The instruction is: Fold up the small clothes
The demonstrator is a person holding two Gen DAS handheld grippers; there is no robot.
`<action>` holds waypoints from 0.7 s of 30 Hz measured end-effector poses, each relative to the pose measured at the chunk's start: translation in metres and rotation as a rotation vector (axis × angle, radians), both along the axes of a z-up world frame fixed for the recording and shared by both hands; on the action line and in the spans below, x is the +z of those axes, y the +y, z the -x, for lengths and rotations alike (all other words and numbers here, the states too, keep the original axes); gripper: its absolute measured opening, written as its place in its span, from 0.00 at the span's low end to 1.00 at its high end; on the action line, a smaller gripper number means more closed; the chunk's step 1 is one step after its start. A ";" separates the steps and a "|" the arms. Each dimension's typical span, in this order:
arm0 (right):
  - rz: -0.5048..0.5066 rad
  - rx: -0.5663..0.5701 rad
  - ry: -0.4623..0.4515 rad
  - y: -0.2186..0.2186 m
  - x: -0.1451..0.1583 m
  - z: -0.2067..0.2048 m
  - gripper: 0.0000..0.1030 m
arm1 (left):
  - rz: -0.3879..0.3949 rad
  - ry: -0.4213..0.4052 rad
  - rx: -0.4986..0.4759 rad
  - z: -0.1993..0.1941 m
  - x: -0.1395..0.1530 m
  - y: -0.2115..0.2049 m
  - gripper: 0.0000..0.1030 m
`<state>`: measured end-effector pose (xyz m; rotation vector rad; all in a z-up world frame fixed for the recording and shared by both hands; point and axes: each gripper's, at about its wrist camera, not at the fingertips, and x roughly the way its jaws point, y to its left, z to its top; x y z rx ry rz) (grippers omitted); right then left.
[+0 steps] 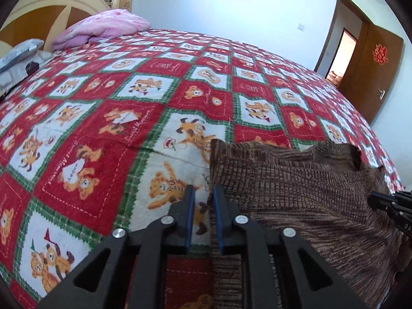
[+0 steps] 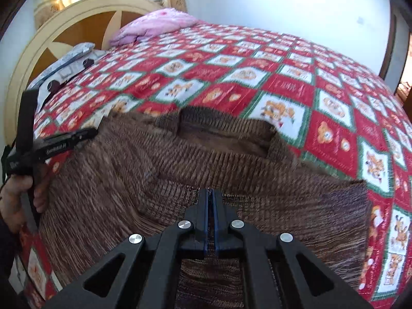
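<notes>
A brown ribbed knit garment point(image 1: 296, 193) lies spread on the red checked bedspread point(image 1: 103, 128), neckline toward the far side. My left gripper point(image 1: 203, 189) stands at the garment's left edge. That edge runs along the right pad point(image 1: 218, 221), and bedspread shows in the gap, so the pads do not press. In the right wrist view the garment point(image 2: 206, 154) fills the middle. My right gripper point(image 2: 211, 190) is shut over its near part with a thin fold of knit between the pads. A hand point(image 2: 15, 200) holds the left gripper point(image 2: 51, 144) at the garment's left side.
A pink folded quilt point(image 1: 103, 28) and a grey pillow point(image 1: 20, 51) lie by the wooden headboard point(image 2: 77, 20). The bedspread point(image 2: 283, 85) stretches wide beyond the garment. A brown door point(image 1: 370, 72) stands open at the far right. The right gripper's body point(image 1: 386, 203) shows at the edge.
</notes>
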<state>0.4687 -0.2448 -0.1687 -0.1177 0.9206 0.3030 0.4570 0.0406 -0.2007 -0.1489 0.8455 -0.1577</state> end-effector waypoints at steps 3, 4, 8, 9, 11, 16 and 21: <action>-0.002 -0.069 -0.029 -0.006 0.011 -0.012 0.02 | 0.032 -0.004 0.035 0.001 -0.001 0.009 0.21; -0.004 -0.089 -0.034 -0.008 0.013 -0.016 0.02 | 0.045 -0.005 0.055 0.002 -0.002 0.013 0.18; 0.025 -0.145 -0.028 -0.009 0.008 -0.035 0.02 | 0.104 -0.008 0.107 0.003 -0.004 0.026 0.13; 0.043 -0.158 -0.021 -0.009 0.003 -0.040 0.02 | 0.108 -0.008 0.107 0.004 -0.005 0.027 0.13; 0.024 -0.168 0.014 -0.011 -0.005 -0.046 0.02 | 0.103 -0.012 0.105 0.003 -0.004 0.025 0.13; 0.008 -0.172 0.043 -0.012 -0.018 -0.047 0.03 | 0.130 -0.022 0.103 0.005 -0.004 0.029 0.16; -0.116 -0.246 0.001 -0.053 0.002 -0.028 0.40 | 0.122 -0.046 0.100 0.008 0.001 0.028 0.51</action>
